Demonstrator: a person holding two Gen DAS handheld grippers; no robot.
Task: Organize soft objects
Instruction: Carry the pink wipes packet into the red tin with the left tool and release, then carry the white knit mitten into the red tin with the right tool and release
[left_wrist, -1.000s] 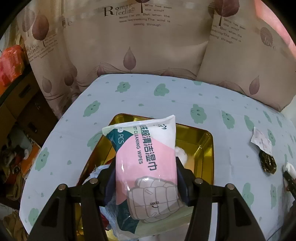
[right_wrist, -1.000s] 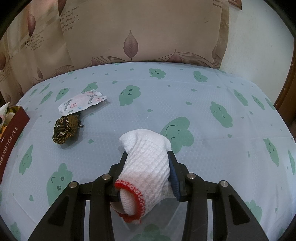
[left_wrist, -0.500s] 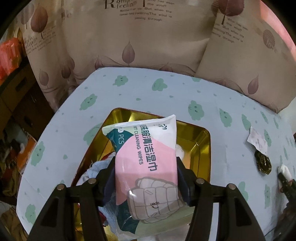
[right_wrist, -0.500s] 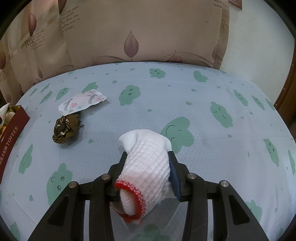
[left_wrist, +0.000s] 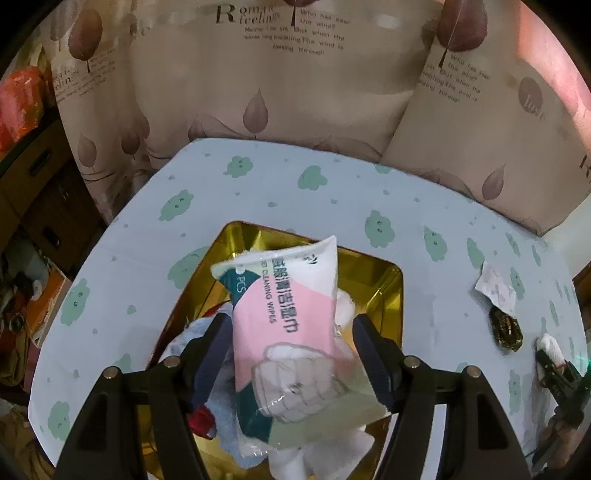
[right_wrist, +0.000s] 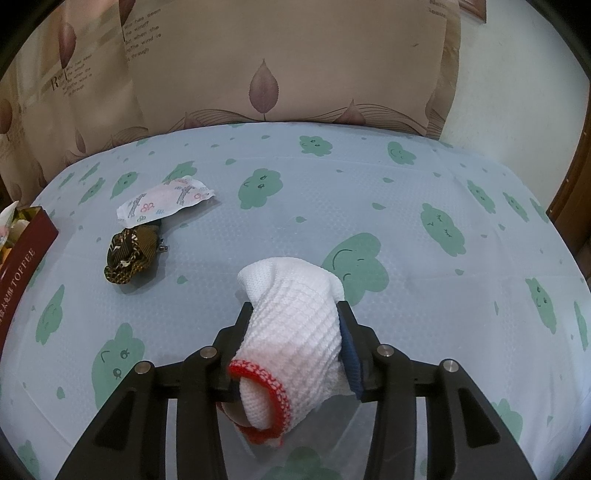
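The left gripper (left_wrist: 291, 354) stands over the gold tin (left_wrist: 388, 288), and its jaws have just been opening: both pads are now clear of the pack of wipes (left_wrist: 291, 325), which sits tilted between them on top of the soft things already piled in the tin. The right gripper (right_wrist: 295, 332) is narrow and pinches a white knitted sock (right_wrist: 291, 325) with a red cuff above the blue cloth with green clouds (right_wrist: 406, 184). 2 more items lie on that cloth well to the sock's left: a dark patterned scrunchie (right_wrist: 129, 254) and, just behind it, a small printed packet (right_wrist: 162, 199). The risk now, as I judge it, is the pack: it rests high and crooked on a loose heap, so it may slide or tip over the tin's rim if a finger brushes it as the left gripper pulls back. The sock hangs limp from a narrow pinch, so a quick swing toward the tin could let it slip out or snag the rim.
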